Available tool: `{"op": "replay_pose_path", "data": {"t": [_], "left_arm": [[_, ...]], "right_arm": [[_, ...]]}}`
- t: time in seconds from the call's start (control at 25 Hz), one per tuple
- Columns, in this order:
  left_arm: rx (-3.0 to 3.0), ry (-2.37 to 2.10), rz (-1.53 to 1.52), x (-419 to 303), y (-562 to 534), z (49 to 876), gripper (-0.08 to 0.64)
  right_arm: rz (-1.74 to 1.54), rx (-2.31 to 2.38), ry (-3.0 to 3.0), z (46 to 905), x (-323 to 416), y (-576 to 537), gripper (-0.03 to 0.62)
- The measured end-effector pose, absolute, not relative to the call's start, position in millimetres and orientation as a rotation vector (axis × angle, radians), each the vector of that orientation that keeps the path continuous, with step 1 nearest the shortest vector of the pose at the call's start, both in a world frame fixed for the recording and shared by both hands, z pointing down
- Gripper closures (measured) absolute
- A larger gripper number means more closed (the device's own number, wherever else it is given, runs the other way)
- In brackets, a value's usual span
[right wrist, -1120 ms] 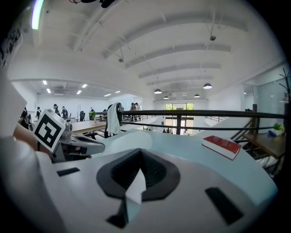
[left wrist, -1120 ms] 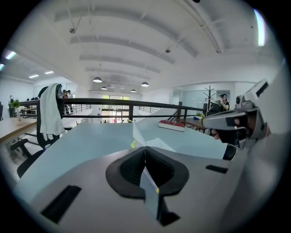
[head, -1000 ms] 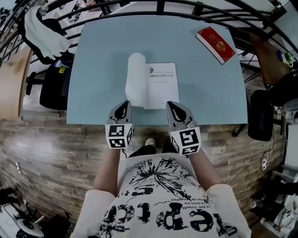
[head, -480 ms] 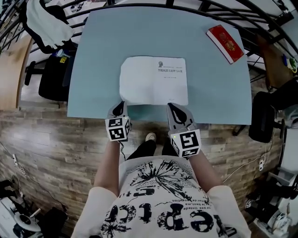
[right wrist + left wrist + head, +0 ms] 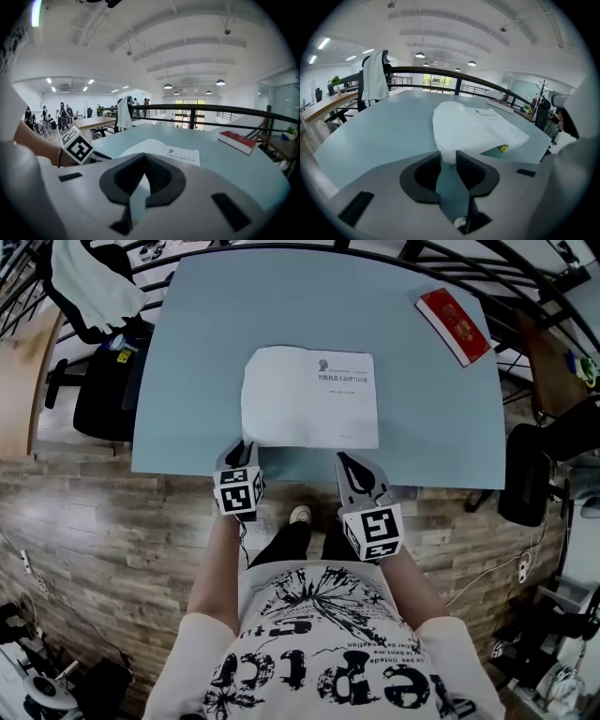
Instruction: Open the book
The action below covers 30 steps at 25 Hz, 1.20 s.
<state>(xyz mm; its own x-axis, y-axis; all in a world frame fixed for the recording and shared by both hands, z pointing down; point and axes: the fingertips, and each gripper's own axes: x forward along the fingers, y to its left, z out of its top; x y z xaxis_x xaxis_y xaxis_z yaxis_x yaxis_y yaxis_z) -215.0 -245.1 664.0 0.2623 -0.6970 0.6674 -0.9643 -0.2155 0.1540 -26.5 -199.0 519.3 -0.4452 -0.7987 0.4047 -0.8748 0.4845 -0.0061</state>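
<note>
The book point(image 5: 309, 397) lies open and flat on the light blue table point(image 5: 197, 324), white pages up, with print on the right page. My left gripper point(image 5: 246, 446) is at the book's near left corner. Its jaws have just been opening, and in the left gripper view they point(image 5: 448, 157) stand apart with the corner of the left page point(image 5: 473, 126) lying loose at their tips. My right gripper point(image 5: 343, 457) rests just short of the book's near right edge. Its jaws point(image 5: 143, 157) meet at the tips with nothing between them, and the book point(image 5: 173, 154) lies beyond.
A red book point(image 5: 454, 326) lies at the table's far right corner, and appears again as the red book point(image 5: 238, 140) in the right gripper view. A black chair draped with a white garment point(image 5: 94, 296) stands off the table's left. A black railing runs behind the table.
The left pages, curled upward a second ago, now lie flat. My left gripper has come down to the book's near left corner and its jaws have parted. The right gripper shifted slightly.
</note>
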Motion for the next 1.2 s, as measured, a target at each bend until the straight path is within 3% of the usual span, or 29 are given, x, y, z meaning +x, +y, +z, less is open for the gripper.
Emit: {"op": "replay_pose_path", "data": {"t": [0.04, 0.16, 0.48, 0.72, 1.2], "left_arm": [[1.987, -1.484, 0.624, -214, -243, 664, 0.436], [1.998, -1.447, 0.618, -212, -235, 661, 0.393], [2.143, -1.568, 0.555, -218, -234, 596, 0.391], [2.332, -1.651, 0.375, -201, -240, 509, 0.519], [2.764, -1.457, 0.111, -131, -221, 376, 0.537]], "right_arm": [[0.300, 1.408, -2.387, 518, -25, -198, 0.581], [0.285, 1.421, -2.389, 515, -23, -195, 0.581], [0.163, 1.527, -2.442, 476, -15, -191, 0.581], [0.071, 1.567, -2.483, 443, -8, -191, 0.581], [-0.106, 1.663, -2.531, 381, 18, -188, 0.581]]}}
